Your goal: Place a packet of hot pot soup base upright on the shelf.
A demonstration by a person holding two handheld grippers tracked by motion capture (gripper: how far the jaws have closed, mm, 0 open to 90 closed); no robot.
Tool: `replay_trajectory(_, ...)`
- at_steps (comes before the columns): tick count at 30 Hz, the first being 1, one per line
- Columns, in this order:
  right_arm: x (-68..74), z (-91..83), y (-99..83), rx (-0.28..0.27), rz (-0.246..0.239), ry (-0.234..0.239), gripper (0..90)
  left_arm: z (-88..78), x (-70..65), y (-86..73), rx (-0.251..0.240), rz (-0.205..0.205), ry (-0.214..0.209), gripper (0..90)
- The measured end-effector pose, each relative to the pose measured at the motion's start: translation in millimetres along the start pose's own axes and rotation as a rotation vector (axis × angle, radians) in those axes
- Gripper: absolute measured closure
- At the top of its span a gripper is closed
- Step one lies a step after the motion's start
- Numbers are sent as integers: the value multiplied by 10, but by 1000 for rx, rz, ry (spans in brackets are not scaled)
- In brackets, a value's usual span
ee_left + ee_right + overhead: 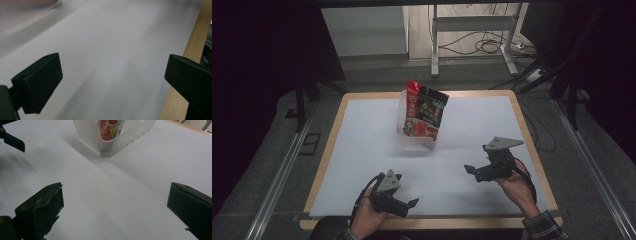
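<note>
Both hands rested low near the table's (362,150) front edge. The left gripper (409,204) and right gripper (469,170) were wide apart, holding nothing; the left one's picture looked blurry.

A bin (414,135) is set on the counter (362,150) toward 12 o'clock from its middle, and a snack bag (424,110) is stood inside it, leaning toward 1 o'clock. The left gripper (407,200) is held at 7 o'clock near the counter's front edge. The right gripper (473,171) is placed at 4 o'clock, well apart from the bin.
</note>
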State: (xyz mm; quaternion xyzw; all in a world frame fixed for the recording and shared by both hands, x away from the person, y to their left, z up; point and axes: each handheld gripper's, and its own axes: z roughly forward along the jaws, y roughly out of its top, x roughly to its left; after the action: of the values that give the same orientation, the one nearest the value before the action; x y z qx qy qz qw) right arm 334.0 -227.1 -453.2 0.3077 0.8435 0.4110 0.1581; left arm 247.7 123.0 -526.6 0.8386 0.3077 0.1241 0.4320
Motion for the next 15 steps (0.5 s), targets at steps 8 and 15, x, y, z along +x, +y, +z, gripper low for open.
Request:
replay_trajectory(8,27,-98,-89,-7,10,-1,6,2,-3,-1,-1,3,1,14)
replay_trajectory(15,49,-175,-177,-16,25,-3,5,6,-10,-1,5,8,1,14)
